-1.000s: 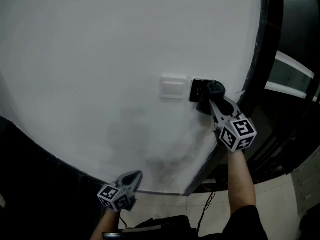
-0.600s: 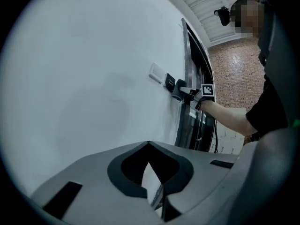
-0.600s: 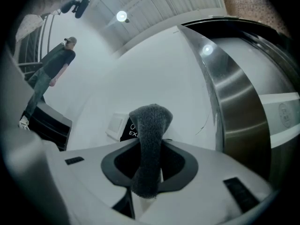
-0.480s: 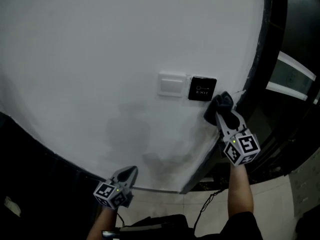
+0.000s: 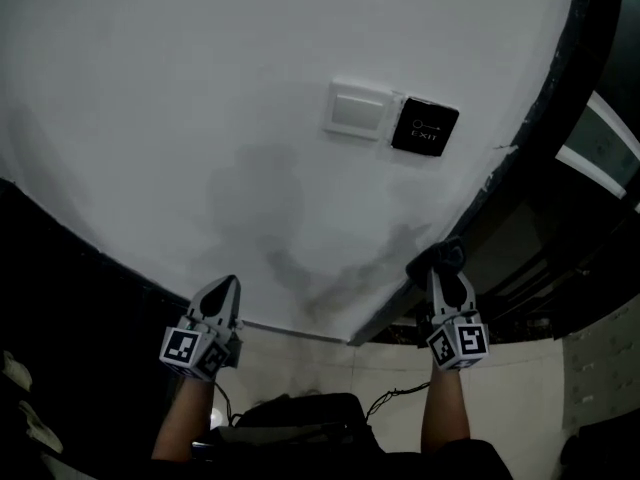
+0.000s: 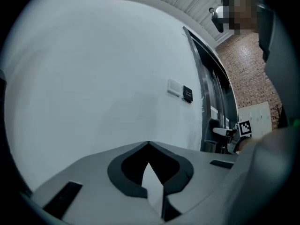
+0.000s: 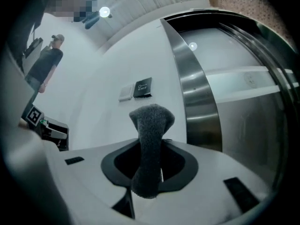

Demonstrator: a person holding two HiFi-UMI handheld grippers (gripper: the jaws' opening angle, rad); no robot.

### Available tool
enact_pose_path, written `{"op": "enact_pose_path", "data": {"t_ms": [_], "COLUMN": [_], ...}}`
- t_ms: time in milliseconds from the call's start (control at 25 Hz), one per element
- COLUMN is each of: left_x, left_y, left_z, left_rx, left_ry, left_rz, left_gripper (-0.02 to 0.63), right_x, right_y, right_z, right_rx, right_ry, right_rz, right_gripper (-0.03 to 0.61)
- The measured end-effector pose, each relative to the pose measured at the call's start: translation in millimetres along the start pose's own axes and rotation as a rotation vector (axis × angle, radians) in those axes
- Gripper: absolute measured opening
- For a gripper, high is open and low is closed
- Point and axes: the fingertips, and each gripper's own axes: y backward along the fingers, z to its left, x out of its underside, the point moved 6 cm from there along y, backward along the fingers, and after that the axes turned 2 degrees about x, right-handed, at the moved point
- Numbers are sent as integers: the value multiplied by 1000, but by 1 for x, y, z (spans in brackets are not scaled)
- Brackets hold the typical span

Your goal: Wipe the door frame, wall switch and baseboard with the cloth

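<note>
Grey cloth (image 7: 149, 125) sits pinched in the right gripper's (image 5: 446, 278) fingers, low beside the door frame (image 7: 194, 93), well below the wall switch (image 5: 360, 109). The left gripper's (image 5: 224, 290) fingers are pressed together, empty. Wiping well likely means pressing the cloth flat against the surface.

The cloth (image 7: 151, 125) is a fuzzy, matt dark-grey fabric. The wall switch (image 5: 360, 110) looks like smooth white plastic. Just right of it, the exit button (image 5: 425, 128) is a black, faintly glossy plate, and farther right the door frame (image 7: 199, 102) is shiny metal. Around the switch, the wall (image 5: 180, 88) is smooth, matt white.
</note>
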Motion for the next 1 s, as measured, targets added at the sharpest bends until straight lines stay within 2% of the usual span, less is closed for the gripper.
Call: {"op": "enact_pose_path", "data": {"t_ms": [120, 240, 360, 560, 720, 880, 1000], "left_x": [1, 7, 2, -2, 3, 4, 15], "left_y": [-2, -1, -5, -9, -5, -1, 5], "left_z": [2, -3, -11, -13, -8, -2, 4], "left_rx": [-3, 38, 53, 30, 16, -29, -49], "left_ry": [-2, -24, -2, 10, 8, 39, 21], "left_rz": [-3, 29, 5, -26, -8, -18, 7], "left_gripper": [-9, -11, -11, -9, -9, -9, -9], "right_x": [21, 31, 33, 35, 40, 44, 53], "right_y": [7, 10, 9, 4, -2, -10, -15], "right_z": [1, 4, 7, 13, 19, 29, 35], "right_rx": [26, 23, 9, -20, -60, -116, -163], "right_ry": [-11, -7, 2, -3, -9, -10, -18], "right_rz": [34, 52, 67, 72, 91, 100, 113], "right_gripper": [91, 91, 91, 91, 91, 91, 91]}}
